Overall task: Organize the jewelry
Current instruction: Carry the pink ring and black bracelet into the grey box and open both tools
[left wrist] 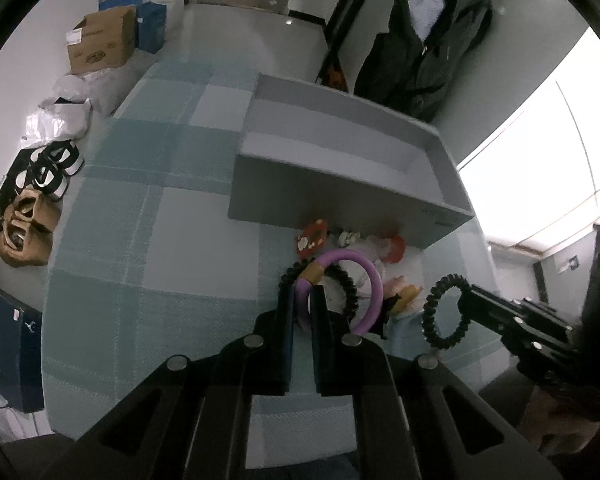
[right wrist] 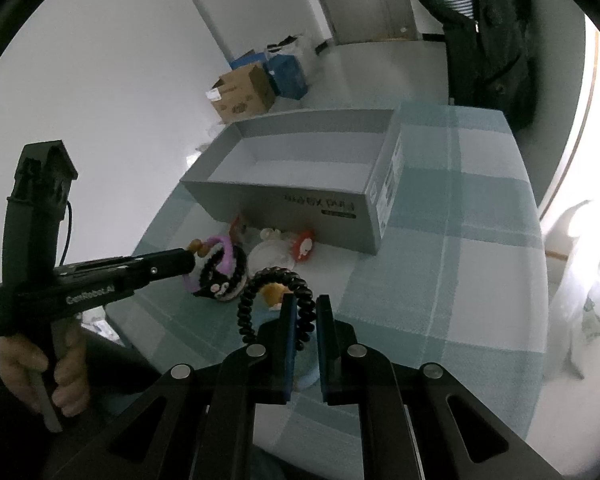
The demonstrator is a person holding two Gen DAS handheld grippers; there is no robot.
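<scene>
A lilac ring-shaped bangle with a tan band (left wrist: 367,280) is clamped by the left gripper (left wrist: 305,300); a black coiled bracelet (right wrist: 278,304) is pinched by the right gripper (right wrist: 303,308), above the checked tablecloth (right wrist: 460,240), before the grey cardboard box (right wrist: 300,200).

A purple ring (left wrist: 370,280) and a black coiled band (right wrist: 278,304) are held above the desk (left wrist: 140,240); the grey box (left wrist: 340,152) stands open.

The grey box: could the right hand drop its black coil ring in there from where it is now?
Probably yes. The grey box is open-topped, and nothing stands between it and the right gripper holding the black coil ring.
</scene>
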